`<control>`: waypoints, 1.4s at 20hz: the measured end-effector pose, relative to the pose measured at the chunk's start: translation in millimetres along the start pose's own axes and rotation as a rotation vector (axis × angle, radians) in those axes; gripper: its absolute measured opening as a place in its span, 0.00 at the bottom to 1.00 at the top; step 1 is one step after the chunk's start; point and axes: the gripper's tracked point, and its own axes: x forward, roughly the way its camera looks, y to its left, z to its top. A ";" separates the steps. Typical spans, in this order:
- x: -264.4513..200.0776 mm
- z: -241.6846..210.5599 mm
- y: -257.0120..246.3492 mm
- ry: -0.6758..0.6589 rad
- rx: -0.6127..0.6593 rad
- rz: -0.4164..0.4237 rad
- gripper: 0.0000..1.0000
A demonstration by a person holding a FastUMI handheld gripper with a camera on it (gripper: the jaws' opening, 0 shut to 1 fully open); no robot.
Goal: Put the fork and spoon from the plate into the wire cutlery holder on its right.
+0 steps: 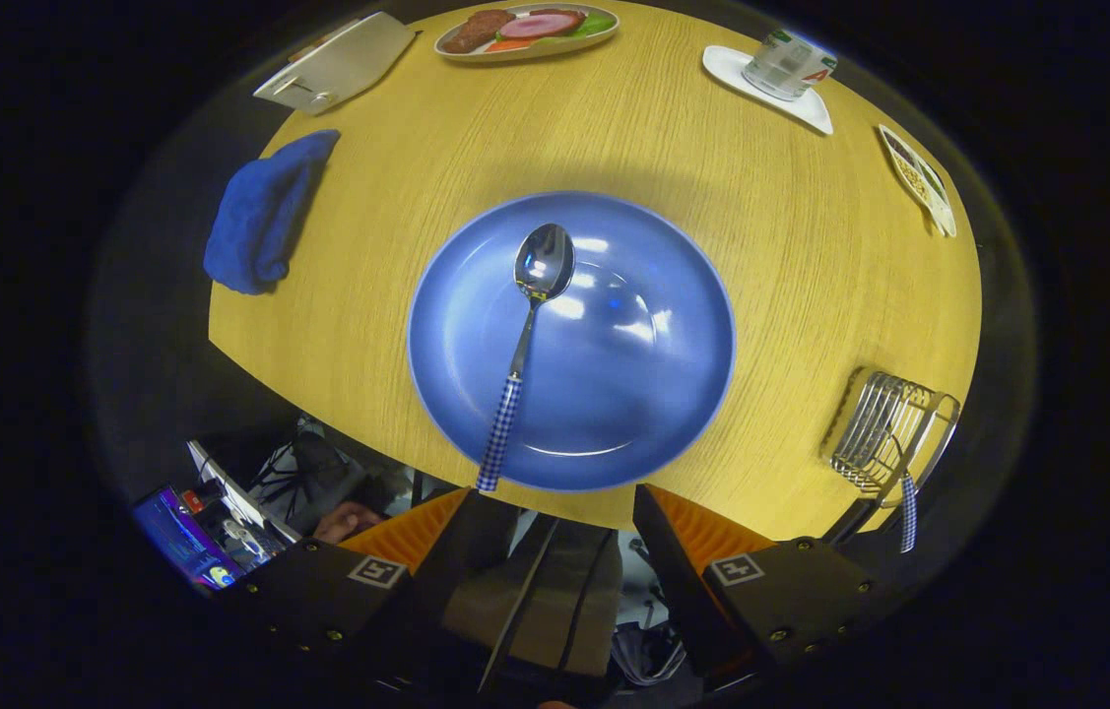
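A blue plate point(633, 394) sits on the yellow wooden table point(367, 295), just ahead of my fingers. On it lies a metal spoon point(530, 325), bowl pointing away, its blue-checked handle reaching over the plate's near rim toward my left finger. The wire cutlery holder point(884, 433) stands to the right of the plate near the table edge, with a checked handle point(908, 504), likely the fork's, sticking out of it. My gripper point(555, 512) is open, hovering above the near rim of the plate, with nothing between its fingers.
A blue cloth point(264, 212) lies left of the plate. At the far side stand a plate of food point(527, 30), a white holder point(338, 61), a cup on a white coaster point(783, 69) and a small dish point(919, 177). A person's hand point(348, 517) and equipment show below the table edge.
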 end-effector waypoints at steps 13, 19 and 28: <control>42.7 13.2 28.7 0.018 0.063 0.034 0.95; 55.8 26.8 26.1 -0.016 0.142 0.055 0.49; 68.5 14.9 13.3 0.024 0.103 0.017 0.22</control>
